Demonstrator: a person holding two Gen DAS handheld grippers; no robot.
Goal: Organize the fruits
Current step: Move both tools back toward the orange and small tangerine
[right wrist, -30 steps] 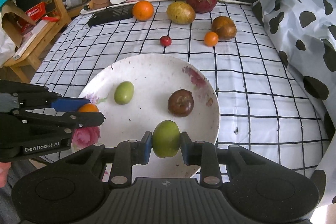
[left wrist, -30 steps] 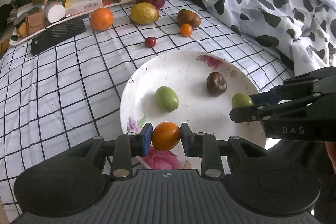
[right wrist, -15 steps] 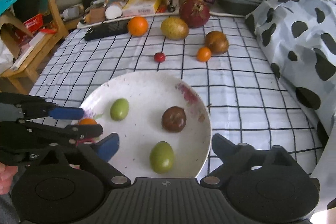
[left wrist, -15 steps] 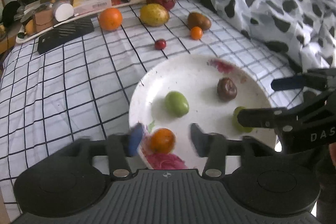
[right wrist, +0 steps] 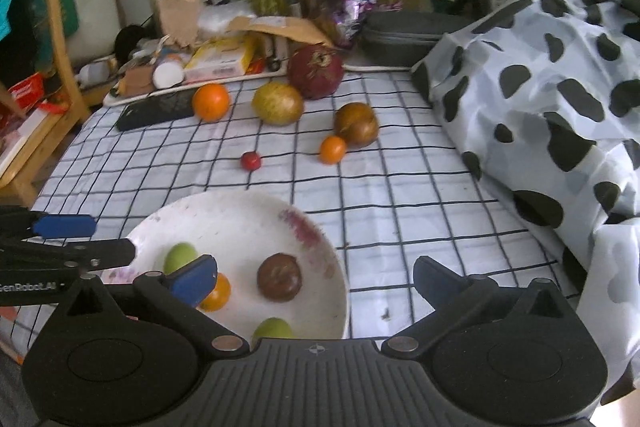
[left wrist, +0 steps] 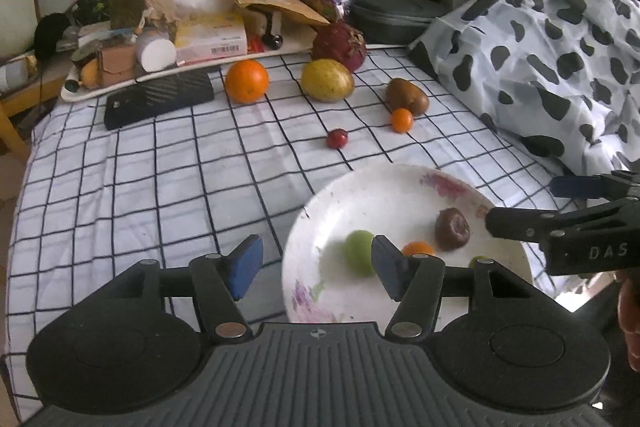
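Both grippers' jaws were opening with nothing between them, four fruits lay on the plate (right wrist: 240, 223) below, and six waited on the table (right wrist: 400, 195) beyond

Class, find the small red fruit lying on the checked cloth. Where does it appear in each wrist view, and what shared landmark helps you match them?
Left wrist view: small red fruit just above centre, beyond the plate.
Right wrist view: small red fruit left of centre, beyond the plate.
Shared landmark: the small orange fruit to its right, beside the brown fruit.
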